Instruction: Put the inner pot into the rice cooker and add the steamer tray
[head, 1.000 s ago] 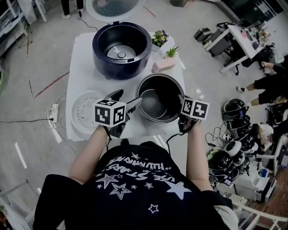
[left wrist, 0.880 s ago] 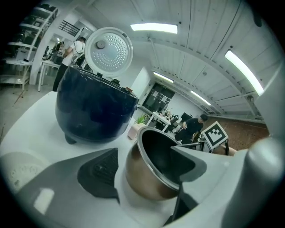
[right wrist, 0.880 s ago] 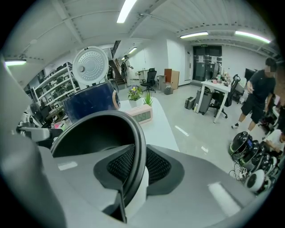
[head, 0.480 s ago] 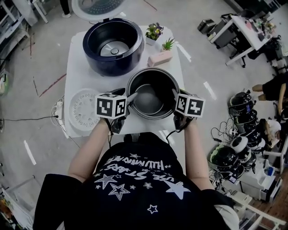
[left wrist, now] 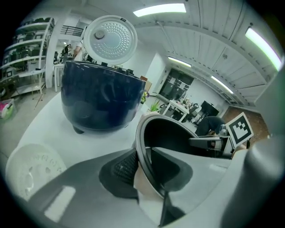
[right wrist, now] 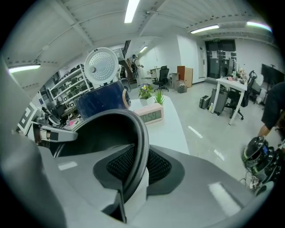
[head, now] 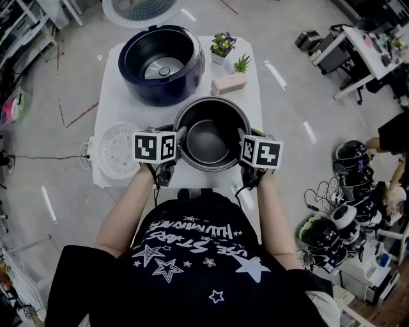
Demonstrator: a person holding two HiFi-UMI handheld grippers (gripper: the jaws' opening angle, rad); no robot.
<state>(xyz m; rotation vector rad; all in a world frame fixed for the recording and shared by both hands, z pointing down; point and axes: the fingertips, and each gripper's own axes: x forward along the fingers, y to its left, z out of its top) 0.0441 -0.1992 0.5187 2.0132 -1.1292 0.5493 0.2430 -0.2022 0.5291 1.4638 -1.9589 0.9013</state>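
The dark metal inner pot (head: 208,144) stands on the white table (head: 115,96), in front of the dark blue rice cooker (head: 163,64), whose lid (head: 140,7) is raised and whose cavity is empty. My left gripper (head: 177,137) is shut on the pot's left rim, one jaw outside and one inside; in the left gripper view the rim (left wrist: 141,147) runs between the pads. My right gripper (head: 241,139) is shut on the opposite rim (right wrist: 141,142). The white perforated steamer tray (head: 115,148) lies flat on the table, left of the pot.
A pink clock (head: 230,83) and two small potted plants (head: 223,46) sit behind the pot at the table's right side. Cables lie on the floor at the left, and several rice cookers (head: 348,185) are stacked at the right.
My left gripper has come in from the left and down onto the pot's left rim, and its jaws now straddle it. The right gripper has stayed on the right rim.
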